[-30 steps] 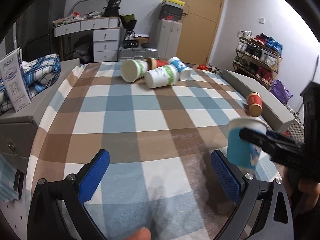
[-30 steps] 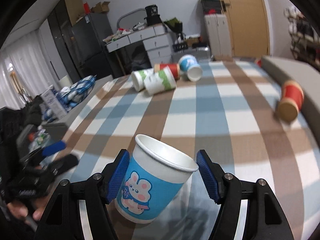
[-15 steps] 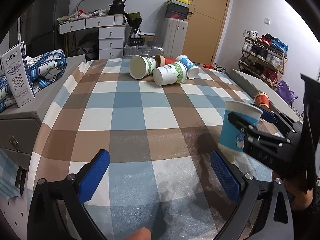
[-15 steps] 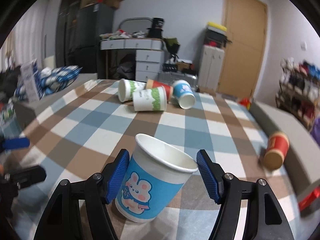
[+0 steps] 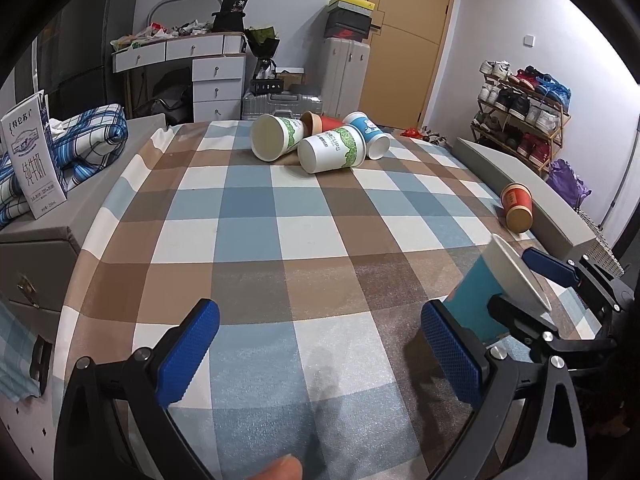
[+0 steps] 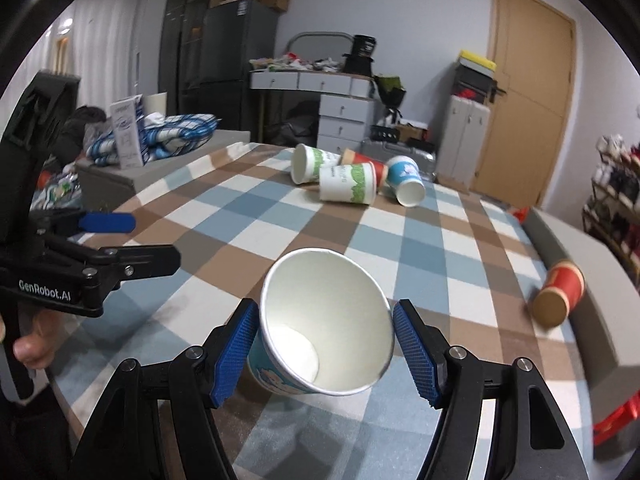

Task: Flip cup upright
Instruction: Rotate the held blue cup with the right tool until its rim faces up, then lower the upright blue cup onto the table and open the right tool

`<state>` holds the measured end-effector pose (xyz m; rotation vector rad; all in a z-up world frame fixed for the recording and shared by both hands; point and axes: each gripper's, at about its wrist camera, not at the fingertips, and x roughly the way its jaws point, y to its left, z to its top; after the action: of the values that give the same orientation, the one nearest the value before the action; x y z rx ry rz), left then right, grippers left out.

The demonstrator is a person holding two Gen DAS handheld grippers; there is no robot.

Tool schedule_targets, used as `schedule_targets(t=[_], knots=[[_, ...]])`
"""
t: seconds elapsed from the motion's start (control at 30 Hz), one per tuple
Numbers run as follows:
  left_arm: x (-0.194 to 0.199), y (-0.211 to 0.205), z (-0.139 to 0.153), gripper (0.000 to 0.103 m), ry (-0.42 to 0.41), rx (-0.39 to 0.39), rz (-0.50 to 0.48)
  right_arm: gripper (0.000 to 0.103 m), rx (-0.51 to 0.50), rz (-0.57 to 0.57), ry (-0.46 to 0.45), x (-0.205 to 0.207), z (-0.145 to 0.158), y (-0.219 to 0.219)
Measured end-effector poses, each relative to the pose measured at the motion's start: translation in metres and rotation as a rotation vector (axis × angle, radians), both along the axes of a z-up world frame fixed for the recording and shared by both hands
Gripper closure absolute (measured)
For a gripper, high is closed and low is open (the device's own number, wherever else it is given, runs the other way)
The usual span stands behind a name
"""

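My right gripper (image 6: 326, 354) is shut on a blue paper cup with a bunny print (image 6: 320, 328); the cup is tilted, its white open mouth facing up and toward the camera. In the left wrist view the same cup (image 5: 490, 292) leans above the checked tablecloth (image 5: 304, 224) at the right, held by the right gripper (image 5: 532, 292). My left gripper (image 5: 320, 350) is open and empty over the near part of the table. It shows at the left of the right wrist view (image 6: 108, 236).
Several paper cups lie on their sides at the far end: two green-print ones (image 5: 332, 154), a red one (image 5: 320, 122) and a blue one (image 5: 368, 134). Another red cup (image 5: 517, 208) lies by the right edge against a grey bench (image 5: 532, 200). A milk carton (image 5: 34, 168) stands left.
The right gripper has tipped the blue cup from nearly upright to a strong tilt, mouth toward its camera, and brought it closer to the left gripper. The left gripper stayed open.
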<state>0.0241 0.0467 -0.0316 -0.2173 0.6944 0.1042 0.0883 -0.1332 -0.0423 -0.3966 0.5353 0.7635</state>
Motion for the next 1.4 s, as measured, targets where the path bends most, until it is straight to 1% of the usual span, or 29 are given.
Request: schedule_targets(t=[0.07,0.2,0.27,0.33,0.4,0.47,0.57,0.6,0.63,0.7,0.73,0.8,0.87,0.93,0.97,1.1,1.2,1.4], knots=[[0.0,0.0,0.0,0.005,-0.001,-0.001,0.001,0.034,-0.014,-0.028,-0.033,0.005,0.0,0.007],[0.001,0.003,-0.002,0.005,0.004,-0.004,0.008,0.034,0.002,-0.108,-0.073,0.026,0.005,0.02],[0.001,0.005,-0.003,0.005,0.008,-0.009,0.016,0.034,0.01,-0.134,-0.075,0.037,0.007,0.029],[0.001,0.006,-0.004,0.005,0.012,-0.012,0.019,0.033,-0.003,-0.149,-0.059,0.049,0.004,0.039],[0.001,0.005,-0.005,0.005,0.016,-0.011,0.018,0.03,-0.014,-0.151,-0.044,0.054,0.0,0.046],[0.001,0.004,-0.006,0.005,0.018,-0.009,0.014,0.03,-0.02,-0.148,-0.028,0.055,-0.003,0.046],[0.0,0.001,-0.005,0.005,0.017,-0.006,0.005,0.026,0.014,-0.125,-0.003,0.049,-0.001,0.038],[-0.001,0.0,-0.004,0.005,0.016,-0.004,0.004,0.023,0.029,-0.114,0.007,0.047,0.001,0.034],[-0.001,-0.001,-0.004,0.005,0.014,-0.003,0.003,0.022,0.043,-0.106,0.014,0.045,0.003,0.03],[-0.002,-0.003,-0.002,0.005,0.009,-0.002,-0.002,0.02,0.074,-0.093,0.023,0.038,0.009,0.018],[-0.003,-0.003,-0.001,0.005,0.006,-0.001,-0.003,0.017,0.085,-0.091,0.026,0.035,0.012,0.013],[-0.004,-0.004,0.0,0.005,0.002,-0.002,-0.006,0.015,0.111,-0.09,0.022,0.029,0.017,0.0],[-0.005,-0.007,0.003,0.005,-0.007,-0.001,-0.014,0.01,0.135,-0.088,0.021,0.022,0.023,-0.012],[-0.007,-0.01,0.006,0.005,-0.018,0.005,-0.023,0.001,0.158,-0.076,0.017,0.016,0.027,-0.025],[-0.008,-0.012,0.008,0.005,-0.025,0.007,-0.026,0.0,0.166,-0.07,0.017,0.013,0.028,-0.03],[-0.01,-0.018,0.014,0.005,-0.044,0.015,-0.044,0.0,0.249,-0.032,0.039,0.003,0.035,-0.053],[-0.013,-0.025,0.019,0.005,-0.063,0.031,-0.062,0.0,0.264,-0.043,0.03,-0.001,0.039,-0.06],[-0.017,-0.034,0.024,0.005,-0.084,0.057,-0.087,0.0,0.286,-0.026,0.04,-0.001,0.043,-0.068]])
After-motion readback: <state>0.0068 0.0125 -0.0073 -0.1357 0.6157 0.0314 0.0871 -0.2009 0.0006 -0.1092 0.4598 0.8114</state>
